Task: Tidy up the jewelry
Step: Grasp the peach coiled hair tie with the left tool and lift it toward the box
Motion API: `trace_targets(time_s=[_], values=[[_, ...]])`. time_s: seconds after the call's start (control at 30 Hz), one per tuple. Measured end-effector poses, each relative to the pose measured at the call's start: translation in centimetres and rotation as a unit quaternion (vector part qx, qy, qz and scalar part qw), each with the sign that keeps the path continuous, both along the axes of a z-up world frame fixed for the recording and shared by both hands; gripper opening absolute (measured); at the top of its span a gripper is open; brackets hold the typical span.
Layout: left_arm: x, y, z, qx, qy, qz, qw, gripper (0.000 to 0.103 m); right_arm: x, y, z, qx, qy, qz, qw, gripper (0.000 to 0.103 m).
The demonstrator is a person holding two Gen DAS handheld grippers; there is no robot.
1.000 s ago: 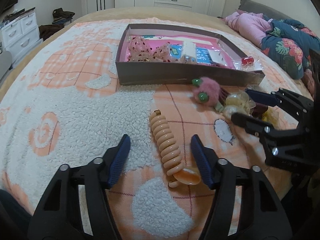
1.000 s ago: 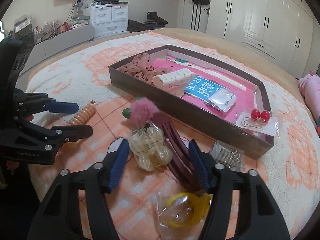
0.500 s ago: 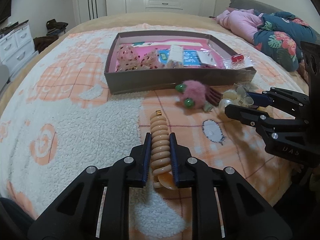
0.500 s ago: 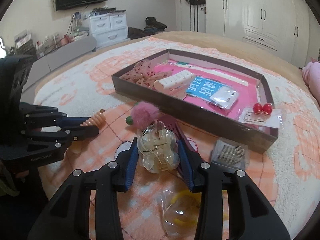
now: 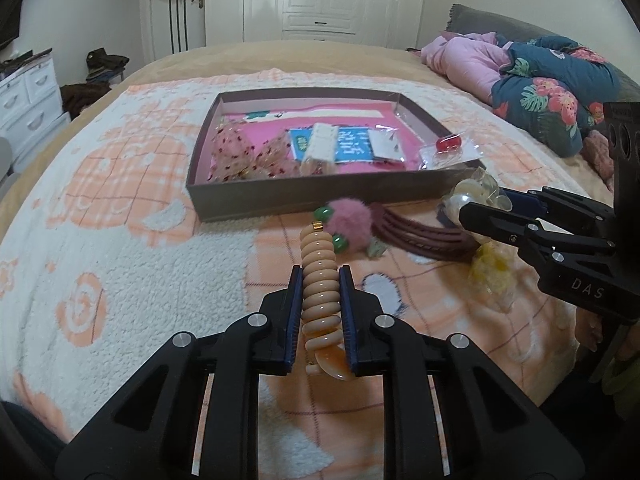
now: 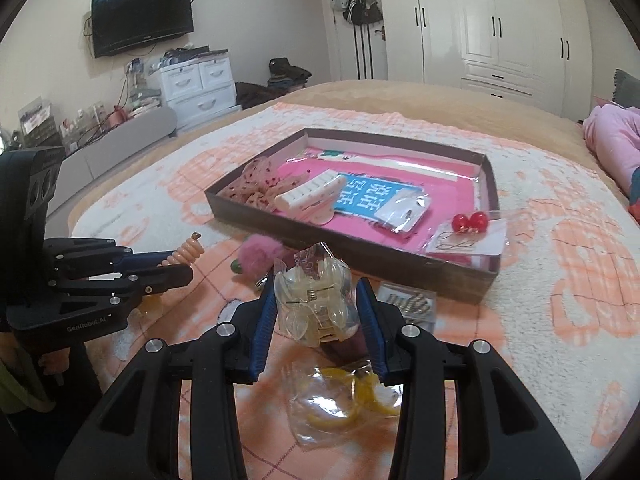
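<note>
My left gripper [image 5: 319, 280] is shut on a peach ribbed hair clip [image 5: 320, 280] and holds it above the blanket; it also shows in the right wrist view [image 6: 188, 250]. My right gripper [image 6: 316, 300] is shut on a clear bagged claw clip [image 6: 314, 304], lifted off the bed; it also shows in the left wrist view [image 5: 476, 196]. The brown box with a pink floor [image 5: 260, 200] lies ahead and holds a spotted bow [image 5: 248, 156], a white clip [image 5: 320, 146] and packets.
On the blanket lie a pink pom-pom tie [image 5: 352, 224], a maroon hair clip [image 5: 420, 232], a bagged yellow clip [image 6: 348, 400], a packet of small metal pieces [image 6: 408, 304] and red bead earrings [image 6: 470, 222] on the box corner. Bedding [image 5: 540, 80] is piled far right.
Both grippers closed from open, the left on the peach clip, the right on the bagged claw clip. Both have since lifted their clips off the blanket.
</note>
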State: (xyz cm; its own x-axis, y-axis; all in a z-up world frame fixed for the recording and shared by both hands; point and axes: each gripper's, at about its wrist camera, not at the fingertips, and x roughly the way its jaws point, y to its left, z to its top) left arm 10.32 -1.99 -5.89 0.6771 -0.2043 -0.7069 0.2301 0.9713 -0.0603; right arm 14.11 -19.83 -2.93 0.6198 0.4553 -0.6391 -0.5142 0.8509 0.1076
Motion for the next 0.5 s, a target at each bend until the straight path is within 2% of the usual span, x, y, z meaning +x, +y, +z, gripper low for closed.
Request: trace_targets(time_s=[0.5], values=[[2.1,-3.2,2.0,-0.004,-0.020,-0.014,0.9997,0.011,1.0,-3.2,1.9,0.017,-0.020,-0.041,0.999,0.038]])
